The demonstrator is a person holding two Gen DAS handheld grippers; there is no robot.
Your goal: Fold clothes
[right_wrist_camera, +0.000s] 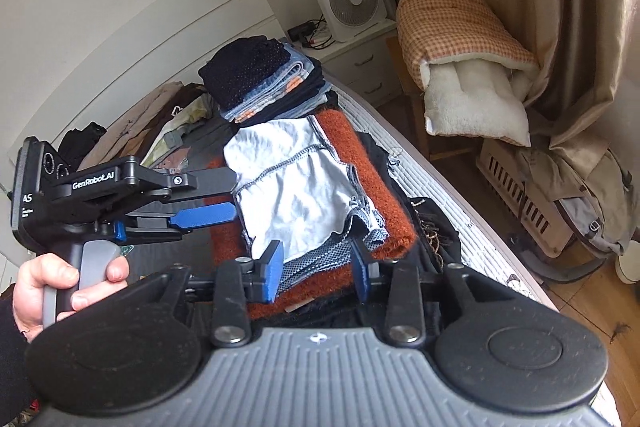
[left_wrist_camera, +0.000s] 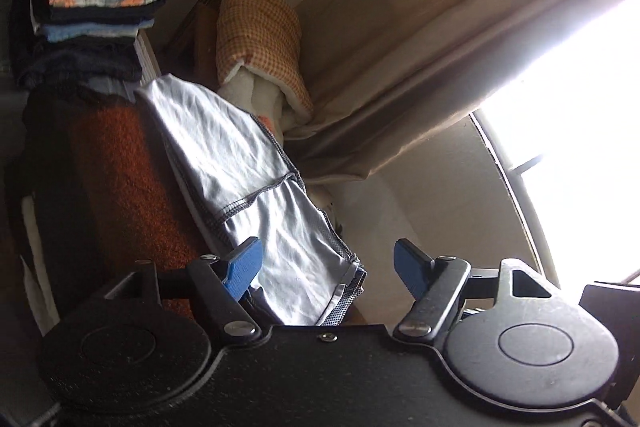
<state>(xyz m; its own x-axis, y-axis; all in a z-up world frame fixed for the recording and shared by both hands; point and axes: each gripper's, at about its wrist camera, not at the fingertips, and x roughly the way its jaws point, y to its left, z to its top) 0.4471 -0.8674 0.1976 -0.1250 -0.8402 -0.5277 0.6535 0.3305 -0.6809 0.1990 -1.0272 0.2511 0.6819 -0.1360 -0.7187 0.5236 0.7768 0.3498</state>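
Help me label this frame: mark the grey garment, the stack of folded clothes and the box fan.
grey garment (right_wrist_camera: 288,183): right wrist view, middle of its fabric.
stack of folded clothes (right_wrist_camera: 248,75): right wrist view, dark top piece.
box fan (right_wrist_camera: 352,1): right wrist view, round grille.

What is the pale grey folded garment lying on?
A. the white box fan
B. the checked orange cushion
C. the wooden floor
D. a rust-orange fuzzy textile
D: in the right wrist view the grey garment rests on the rust-orange textile, whose edges show around it.

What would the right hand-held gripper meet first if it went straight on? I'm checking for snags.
Likely the folded light grey garment on the rust-orange blanket, just beyond the right hand-held gripper; depth is uncertain.
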